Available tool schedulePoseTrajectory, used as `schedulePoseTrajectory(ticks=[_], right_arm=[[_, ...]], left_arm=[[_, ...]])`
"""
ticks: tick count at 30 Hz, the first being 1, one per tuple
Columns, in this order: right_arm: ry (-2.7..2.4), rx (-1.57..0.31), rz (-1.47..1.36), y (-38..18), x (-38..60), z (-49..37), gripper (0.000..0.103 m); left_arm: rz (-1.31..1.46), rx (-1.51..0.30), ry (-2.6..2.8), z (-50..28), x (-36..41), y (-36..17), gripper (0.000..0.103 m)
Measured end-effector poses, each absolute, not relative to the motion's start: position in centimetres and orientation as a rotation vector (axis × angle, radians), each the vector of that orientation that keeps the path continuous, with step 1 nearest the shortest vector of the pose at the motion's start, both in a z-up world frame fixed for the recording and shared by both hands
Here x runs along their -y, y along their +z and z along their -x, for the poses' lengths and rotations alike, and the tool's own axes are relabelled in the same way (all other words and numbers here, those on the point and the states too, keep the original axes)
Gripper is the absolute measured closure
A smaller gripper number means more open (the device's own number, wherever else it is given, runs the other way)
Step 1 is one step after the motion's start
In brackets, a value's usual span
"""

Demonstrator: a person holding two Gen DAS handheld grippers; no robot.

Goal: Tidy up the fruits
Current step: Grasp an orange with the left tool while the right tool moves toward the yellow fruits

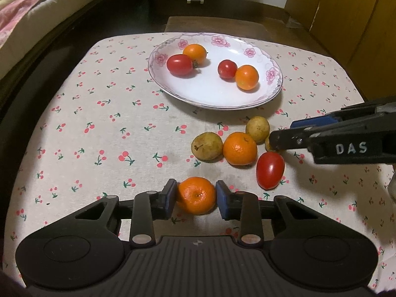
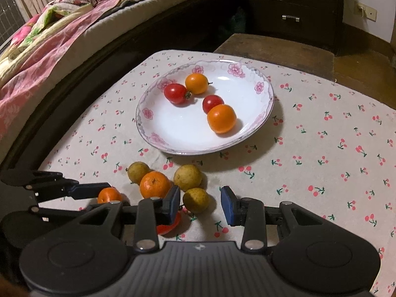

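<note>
A small mandarin (image 1: pixel 196 195) lies on the cherry-print cloth, and my left gripper (image 1: pixel 196 198) is shut on it, both blue pads against its sides. From the right wrist view the same mandarin (image 2: pixel 109 195) shows between the left fingers. My right gripper (image 2: pixel 201 206) stands open; a yellow-green fruit (image 2: pixel 196 199) sits between its pads untouched. A red tomato (image 2: pixel 170 225) is partly hidden under its left finger. A larger mandarin (image 1: pixel 239 148), two more yellow-green fruits (image 1: pixel 207 146) (image 1: pixel 258 128) and the tomato (image 1: pixel 270 170) lie clustered. The flowered plate (image 1: pixel 203 91) holds two red and two orange tomatoes.
A bed with pink bedding (image 2: pixel 49 49) runs along the left. A dark dresser (image 2: pixel 292 7) and a wooden bench (image 2: pixel 277 49) stand behind the table. The cloth (image 2: pixel 334 160) to the right of the plate bears no fruit.
</note>
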State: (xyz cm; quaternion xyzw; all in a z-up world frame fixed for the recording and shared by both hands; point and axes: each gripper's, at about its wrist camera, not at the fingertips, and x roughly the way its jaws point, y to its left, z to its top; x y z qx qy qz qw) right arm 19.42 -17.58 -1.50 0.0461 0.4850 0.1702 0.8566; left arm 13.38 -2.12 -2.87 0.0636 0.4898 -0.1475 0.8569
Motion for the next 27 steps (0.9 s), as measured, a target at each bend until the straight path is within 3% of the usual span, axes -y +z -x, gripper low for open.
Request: schedulePoseTrajectory(ticks=[12, 18, 27], right_arm=[[0.376, -1.039, -0.072, -2.6, 16.6, -19.5, 0.063], [0.371, -1.032, -0.006, -2.5, 15.9, -19.4, 0.063], [0.372, -1.004, 0.052, -2.0, 15.4, -19.0, 0.073]], left_arm=[[-0.134, -1.036, -0.328, -13.2, 2.3, -2.9, 0.055], [-0.141, -1.031, -0.319, -13.1, 2.3, -2.9, 0.058], [-0.154, -1.026, -0.311, -13.0, 2.3, -2.9, 0.061]])
